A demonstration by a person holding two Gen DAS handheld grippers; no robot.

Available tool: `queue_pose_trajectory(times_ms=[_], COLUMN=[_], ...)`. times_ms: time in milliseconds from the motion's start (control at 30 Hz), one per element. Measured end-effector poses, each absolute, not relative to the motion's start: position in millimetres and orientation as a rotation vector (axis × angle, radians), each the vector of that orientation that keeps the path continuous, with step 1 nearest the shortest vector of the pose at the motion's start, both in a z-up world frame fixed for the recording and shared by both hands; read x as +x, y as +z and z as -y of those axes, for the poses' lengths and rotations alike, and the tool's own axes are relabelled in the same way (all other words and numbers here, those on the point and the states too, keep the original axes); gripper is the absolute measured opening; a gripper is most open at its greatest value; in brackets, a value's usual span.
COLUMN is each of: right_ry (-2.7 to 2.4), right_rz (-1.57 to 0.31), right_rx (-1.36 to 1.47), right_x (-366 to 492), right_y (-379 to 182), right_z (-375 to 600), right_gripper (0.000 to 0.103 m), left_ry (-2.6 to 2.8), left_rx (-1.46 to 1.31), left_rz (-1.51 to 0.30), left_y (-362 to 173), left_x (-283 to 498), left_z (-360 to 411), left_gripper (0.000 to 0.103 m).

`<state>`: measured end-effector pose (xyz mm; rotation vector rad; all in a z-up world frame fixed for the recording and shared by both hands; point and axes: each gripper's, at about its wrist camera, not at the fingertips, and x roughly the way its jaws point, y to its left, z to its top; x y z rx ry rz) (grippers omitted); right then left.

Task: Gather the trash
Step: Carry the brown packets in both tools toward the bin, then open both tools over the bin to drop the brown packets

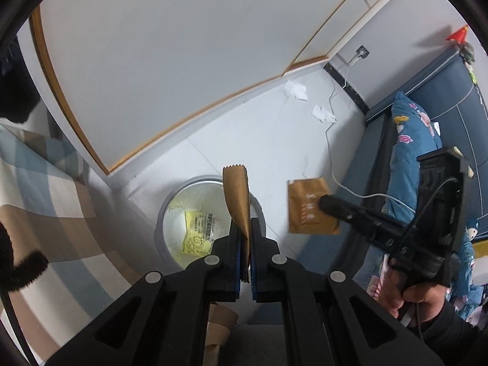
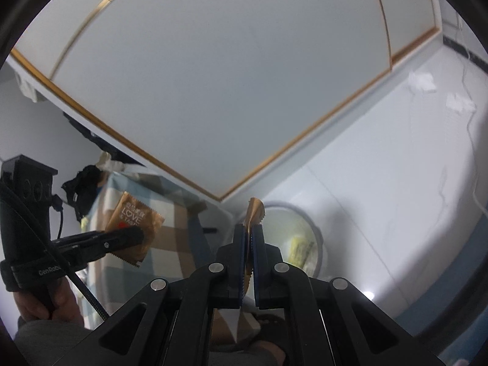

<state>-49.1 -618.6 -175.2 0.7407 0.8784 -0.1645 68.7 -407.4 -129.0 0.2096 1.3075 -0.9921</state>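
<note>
My left gripper [image 1: 246, 244] has its fingers [image 1: 234, 244] clamped on a gold wrapper [image 1: 236, 195], which stands up out of the pads above the grey trash bin [image 1: 164, 213]. My right gripper [image 2: 247, 244] likewise has its fingers closed on a second gold wrapper [image 2: 254, 210], seen edge-on. A yellow packet [image 1: 196, 231] lies inside the bin on the white floor [image 1: 268, 140]. Two crumpled tissues [image 1: 296, 90] lie farther off near the wall, beside a white cable [image 1: 331, 152]. A checked blanket [image 1: 45, 189] sits left, blue floral bedding [image 1: 405, 128] right
</note>
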Motion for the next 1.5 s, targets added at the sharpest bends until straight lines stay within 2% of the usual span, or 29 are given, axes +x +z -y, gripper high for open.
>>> queue_pose_trajectory(times_ms=[300,600,733,867,1033,1167,1300,1433,1500], right_ry=[-0.107,-0.015,-0.028,-0.054,-0.111,-0.163,-0.198,-0.218,-0.222], right_rz=[-1.044,-1.148,-1.164,-1.166,-1.156,-1.134,-1.118,-1.098,-1.089], right_rx=[0.828,0.881,0.906,0.926,0.918,0.925,0.930,0.922,0.919], right_x=[-18,5,1,-9,-23,-33,-39,-42,-42], right_y=[-250,-295,-304,-306,-301,-296,-291,-286,-285], right_z=[606,589,592,597,609,618,626,630,630], right_gripper=[0.004,0.012,0.018,0.036,0.037,0.047,0.049,0.049,0.050], left_ry=[-0.970,-0.956,-0.947,-0.943,-0.946,-0.943,-0.911,-0.869,-0.866], left_rx=[0.230,0.233,0.230,0.231,0.258,0.278,0.308,0.324,0.324], left_rz=[-1.380,-1.439,-1.461,-1.485,-1.531,-1.576,-1.606,-1.606,-1.599], left_y=[-151,-171,-177,-183,-192,-201,-207,-209,-208], left_x=[77,85,87,88,84,83,83,84,84], left_z=[420,423,424,426,431,433,436,434,431], left_gripper=[0.001,0.001,0.001,0.001,0.001,0.002,0.006,0.028,0.033])
